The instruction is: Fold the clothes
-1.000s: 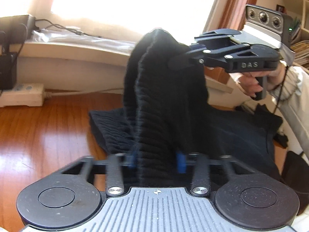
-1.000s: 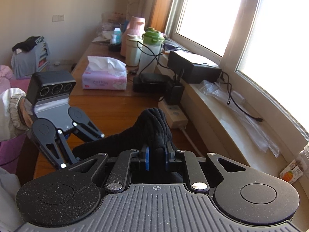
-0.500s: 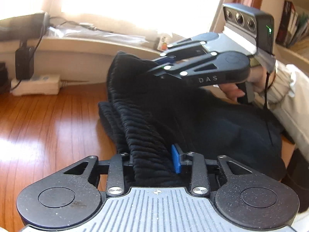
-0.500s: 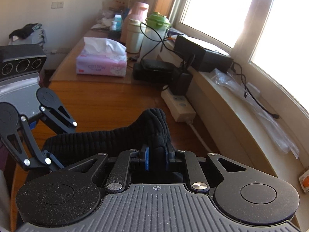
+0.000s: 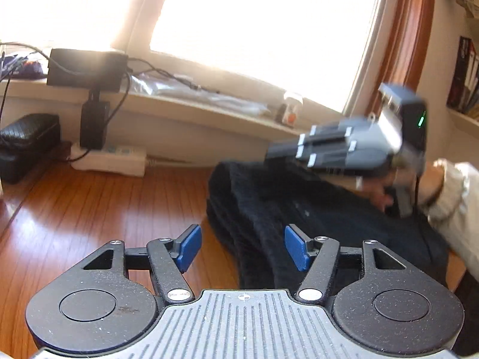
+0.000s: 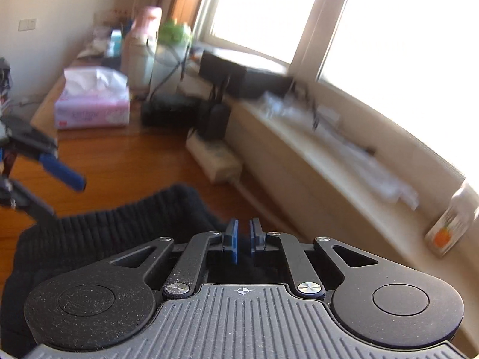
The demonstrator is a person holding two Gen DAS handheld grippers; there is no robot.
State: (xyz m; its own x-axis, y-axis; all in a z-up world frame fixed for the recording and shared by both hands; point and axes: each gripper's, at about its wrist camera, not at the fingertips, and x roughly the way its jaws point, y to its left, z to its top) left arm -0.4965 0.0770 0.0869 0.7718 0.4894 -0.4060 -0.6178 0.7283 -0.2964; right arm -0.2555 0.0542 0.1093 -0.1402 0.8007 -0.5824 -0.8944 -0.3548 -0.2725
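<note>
A black ribbed knit garment (image 5: 257, 209) lies bunched on the wooden tabletop (image 5: 89, 209). My left gripper (image 5: 242, 249) is open and its jaws are still opening. The garment's folded edge lies between and below the blue pads (image 5: 188, 248), which do not press it. My right gripper (image 6: 243, 237) hovers low over the same garment (image 6: 119, 224), shut to a thin slit with no cloth between its pads. In the left wrist view the right gripper (image 5: 271, 154) is blurred, just above the cloth's far edge, held by a hand in a pale sleeve (image 5: 449, 197).
A white power strip (image 5: 110, 157) and a black pouch (image 5: 27, 140) sit at the table's far edge under the window sill. A black box (image 5: 85, 67) with cables rests on the sill. A pink tissue box (image 6: 92, 104) and bottles (image 6: 143, 51) stand further along.
Both grippers lowered the lifted garment onto the table and let it go. The left jaws spread apart; the right pads closed with no cloth in them. The left gripper drew back.
</note>
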